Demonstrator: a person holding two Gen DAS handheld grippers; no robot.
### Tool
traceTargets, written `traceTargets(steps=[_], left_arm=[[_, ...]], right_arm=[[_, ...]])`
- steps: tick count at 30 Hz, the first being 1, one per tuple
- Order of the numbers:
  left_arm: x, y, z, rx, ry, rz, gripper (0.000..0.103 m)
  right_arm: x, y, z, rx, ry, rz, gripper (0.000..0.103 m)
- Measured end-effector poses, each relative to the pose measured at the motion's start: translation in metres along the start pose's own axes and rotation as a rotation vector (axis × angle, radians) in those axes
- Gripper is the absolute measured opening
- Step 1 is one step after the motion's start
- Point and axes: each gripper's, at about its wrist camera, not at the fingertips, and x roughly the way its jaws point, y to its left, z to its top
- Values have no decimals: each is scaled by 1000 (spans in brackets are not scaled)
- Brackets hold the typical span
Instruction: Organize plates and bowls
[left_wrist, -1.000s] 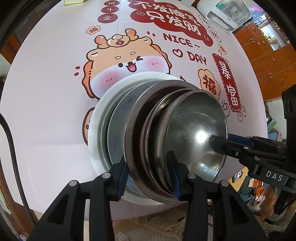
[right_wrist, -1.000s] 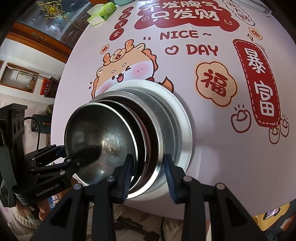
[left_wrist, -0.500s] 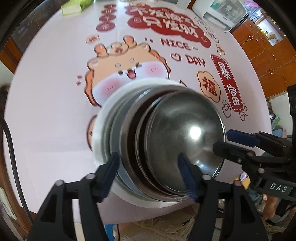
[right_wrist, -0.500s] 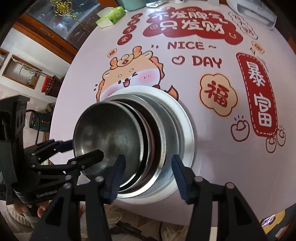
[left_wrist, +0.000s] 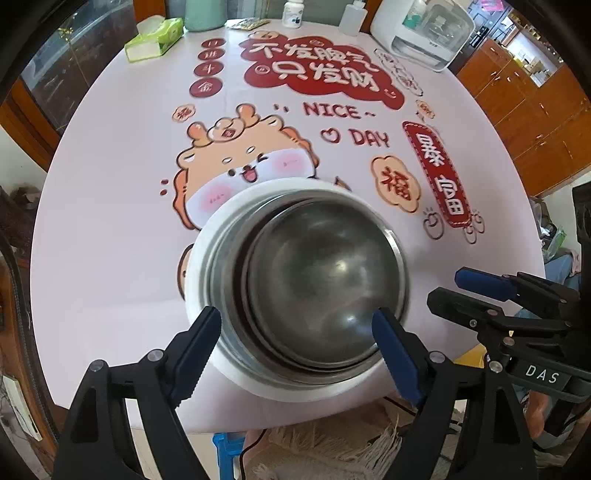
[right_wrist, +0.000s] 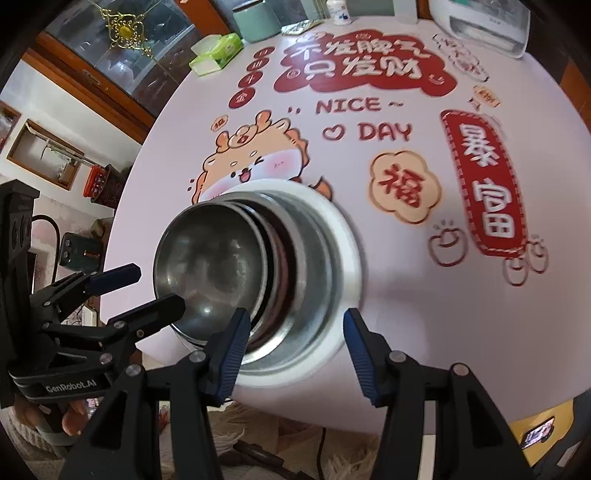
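**One nested stack, two grippers standing clear**

A single stack sits near the front edge of the bench (left_wrist: 110, 206): one white plate (left_wrist: 201, 258) at the bottom, steel dishes nested on it, and one steel bowl (left_wrist: 325, 280) on top. How many steel pieces lie between cannot be told exactly; at least two rims show.

The left gripper (left_wrist: 295, 354) has just been opening, its jaws spread wide, pads off the stack. The right gripper (right_wrist: 293, 354) also gapes, having opened moments before, nothing pressed between its pads.

At the far edge stand one green tissue pack (left_wrist: 153, 38), one teal canister (left_wrist: 205, 14), two small white bottles and one white appliance (left_wrist: 424, 33), well apart from the stack.
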Motion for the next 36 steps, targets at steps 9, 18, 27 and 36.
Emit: traceTargets(steps=[9, 18, 27, 36], left_arm=[[-30, -58, 9, 0, -107, 61, 83], [-58, -120, 21, -28, -224, 97, 84], [-83, -169, 31, -63, -331, 101, 92], [-104, -192, 37, -87, -432, 162, 93]], right_arm=[[-47, -35, 0, -44, -72, -47, 61], [-95, -77, 3, -63, -164, -83, 64], [-151, -107, 8, -36, -305, -92, 64], [-177, -115, 9, -48, -394, -138, 64]])
